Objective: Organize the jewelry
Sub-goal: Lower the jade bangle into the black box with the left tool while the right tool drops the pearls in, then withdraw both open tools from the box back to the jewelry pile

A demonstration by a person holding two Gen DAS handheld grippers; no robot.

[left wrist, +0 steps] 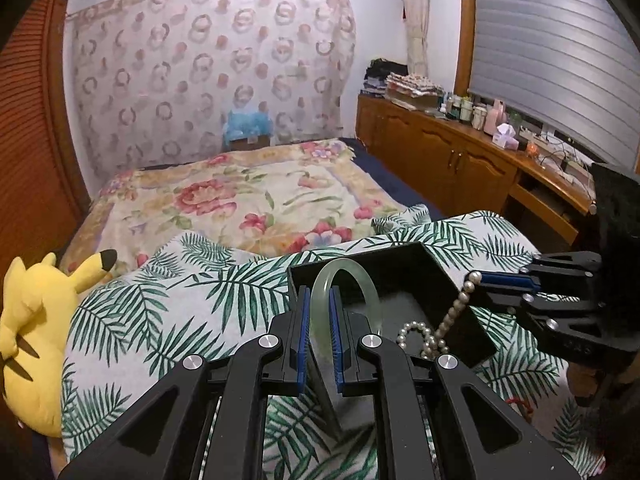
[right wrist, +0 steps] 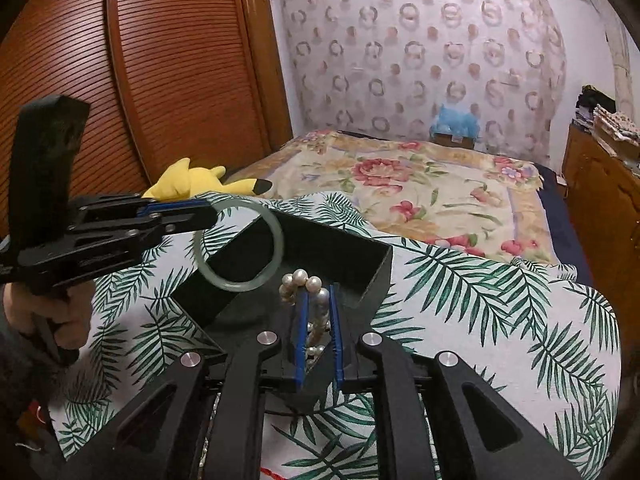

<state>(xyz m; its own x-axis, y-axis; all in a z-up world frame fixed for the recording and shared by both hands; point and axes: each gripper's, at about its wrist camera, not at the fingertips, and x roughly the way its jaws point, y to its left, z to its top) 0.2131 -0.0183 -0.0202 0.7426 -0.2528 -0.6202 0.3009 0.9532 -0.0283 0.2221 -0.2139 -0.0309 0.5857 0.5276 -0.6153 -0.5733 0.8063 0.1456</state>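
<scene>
An open black box [left wrist: 360, 258] sits on a palm-leaf cloth [left wrist: 180, 320]. My left gripper [left wrist: 320, 292] is shut on a pale green jade bangle [left wrist: 340, 266], holding it upright over the box's near left corner. In the right wrist view the bangle [right wrist: 240, 284] hangs from the left gripper [right wrist: 208, 212] above the box [right wrist: 372, 268]. My right gripper [right wrist: 318, 292] is shut on a pearl strand [right wrist: 302, 278]. From the left wrist view the pearl strand [left wrist: 452, 316] dangles from the right gripper [left wrist: 480, 280] into the box, its lower end coiled on the floor.
A yellow plush toy [left wrist: 36, 320] lies at the cloth's left edge. Behind is a bed with a floral blanket [left wrist: 240, 200]. A wooden cabinet [left wrist: 460, 152] with clutter runs along the right, and a slatted wardrobe [right wrist: 160, 80] stands left. A person's hand [right wrist: 60, 320] grips the left handle.
</scene>
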